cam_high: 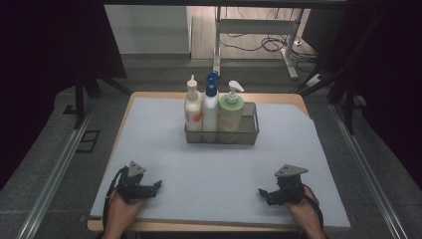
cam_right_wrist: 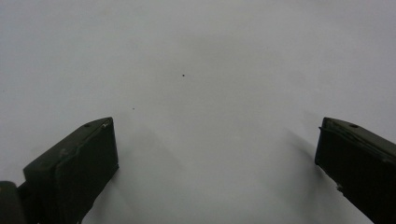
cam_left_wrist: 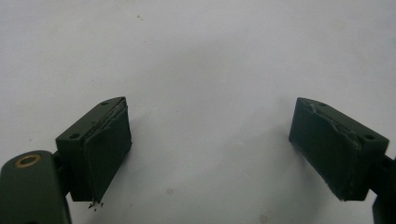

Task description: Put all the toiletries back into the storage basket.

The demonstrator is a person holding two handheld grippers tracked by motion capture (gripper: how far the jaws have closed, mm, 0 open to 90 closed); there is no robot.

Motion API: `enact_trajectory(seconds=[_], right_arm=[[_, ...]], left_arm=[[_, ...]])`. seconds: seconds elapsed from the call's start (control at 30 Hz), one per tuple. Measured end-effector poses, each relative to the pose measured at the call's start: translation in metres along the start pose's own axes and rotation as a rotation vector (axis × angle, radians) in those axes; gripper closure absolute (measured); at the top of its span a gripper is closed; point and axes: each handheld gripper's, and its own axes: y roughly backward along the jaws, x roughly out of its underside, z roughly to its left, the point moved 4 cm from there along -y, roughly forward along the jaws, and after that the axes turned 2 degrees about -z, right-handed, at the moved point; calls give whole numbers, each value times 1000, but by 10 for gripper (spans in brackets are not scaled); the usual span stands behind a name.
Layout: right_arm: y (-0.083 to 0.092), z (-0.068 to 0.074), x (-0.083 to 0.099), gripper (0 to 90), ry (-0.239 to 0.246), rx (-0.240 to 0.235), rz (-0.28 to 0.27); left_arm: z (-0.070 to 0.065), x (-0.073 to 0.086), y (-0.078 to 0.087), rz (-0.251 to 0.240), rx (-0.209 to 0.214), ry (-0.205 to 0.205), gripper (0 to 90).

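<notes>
A: High view first. Left tool (cam_high: 158, 184) and right tool (cam_high: 262, 191) both rest low on the desk (cam_high: 164, 144) near its front edge, well apart from each other, tips pointing inward. A hand (cam_high: 119, 209) holds the left one, another hand (cam_high: 303, 211) the right.

B: The things?

A: Wire basket (cam_high: 249, 134) at the far middle of the desk, well away from both tools. Three bottles upright inside it, side by side: white bottle with orange label (cam_high: 192, 108) on the left, white bottle with blue pump (cam_high: 211, 102) in the middle, green pump bottle (cam_high: 231, 109) on the right.

B: Left gripper view?

A: Left tool (cam_left_wrist: 210, 140) released, jaws wide apart, nothing between them, just the pale desk mat (cam_left_wrist: 205, 56) beneath.

B: Right gripper view?

A: Same. Right tool (cam_right_wrist: 217, 158) released, jaws spread wide, bare mat (cam_right_wrist: 196, 56) between and ahead.
</notes>
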Motion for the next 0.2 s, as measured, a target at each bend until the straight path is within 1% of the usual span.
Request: enact_trajectory(seconds=[0.13,0.2], right_arm=[[-1,-1,1,0,-20,-15,9],[-1,-1,1,0,-17,-13,6]], left_arm=[[0,0,0,1,0,0,127],[0,0,0,1,1,1,127]])
